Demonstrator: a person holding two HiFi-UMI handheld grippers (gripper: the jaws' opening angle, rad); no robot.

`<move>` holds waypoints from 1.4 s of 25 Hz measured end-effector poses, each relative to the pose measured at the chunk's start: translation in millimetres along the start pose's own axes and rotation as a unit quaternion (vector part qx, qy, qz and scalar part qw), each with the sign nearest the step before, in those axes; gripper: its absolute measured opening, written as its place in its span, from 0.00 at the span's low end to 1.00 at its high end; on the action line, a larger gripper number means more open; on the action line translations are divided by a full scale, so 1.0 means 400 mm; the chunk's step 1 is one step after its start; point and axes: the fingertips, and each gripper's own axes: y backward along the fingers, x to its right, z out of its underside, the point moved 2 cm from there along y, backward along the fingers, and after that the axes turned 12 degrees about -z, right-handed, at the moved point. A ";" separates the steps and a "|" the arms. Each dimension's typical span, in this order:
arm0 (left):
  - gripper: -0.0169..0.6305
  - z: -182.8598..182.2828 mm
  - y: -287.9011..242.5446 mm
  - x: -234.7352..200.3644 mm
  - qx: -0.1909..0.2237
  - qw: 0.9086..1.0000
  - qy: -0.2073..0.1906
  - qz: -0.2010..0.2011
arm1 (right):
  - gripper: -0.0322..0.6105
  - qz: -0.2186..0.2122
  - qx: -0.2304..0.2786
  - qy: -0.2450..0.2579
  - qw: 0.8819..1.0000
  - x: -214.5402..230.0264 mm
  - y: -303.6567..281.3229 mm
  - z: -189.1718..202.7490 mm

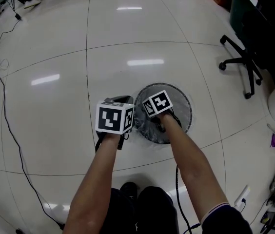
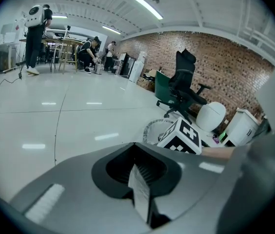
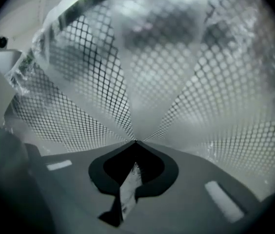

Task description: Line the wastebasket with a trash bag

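Two grippers, one basket, one bag. The basket [image 1: 185,105], round and of mesh, stands on the pale floor [image 1: 127,33] just ahead of the person's two forearms. The clear bag [image 3: 142,57] lies inside the basket, against its mesh wall. The right gripper [image 3: 135,143] reaches down into the basket, its jaws closed on a pinch of bag film whose folds fan out from the tips. The left gripper [image 2: 134,165] hangs just left of the basket, outside it, jaws closed with nothing between them. One office chair [image 1: 245,62] stands well beyond the basket, to its right.
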 end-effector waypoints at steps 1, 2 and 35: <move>0.04 0.000 0.000 0.000 0.000 1.000 0.001 0.000 | 0.05 0.001 -0.001 0.002 1.000 0.000 0.000 -0.003; 0.04 0.001 -0.001 -0.001 -0.001 1.000 0.001 0.001 | 0.05 0.002 -0.003 0.003 1.000 0.001 0.000 -0.003; 0.04 -0.019 0.045 0.009 0.008 1.000 -0.003 -0.011 | 0.15 0.005 -0.001 0.006 1.000 -0.037 0.114 0.006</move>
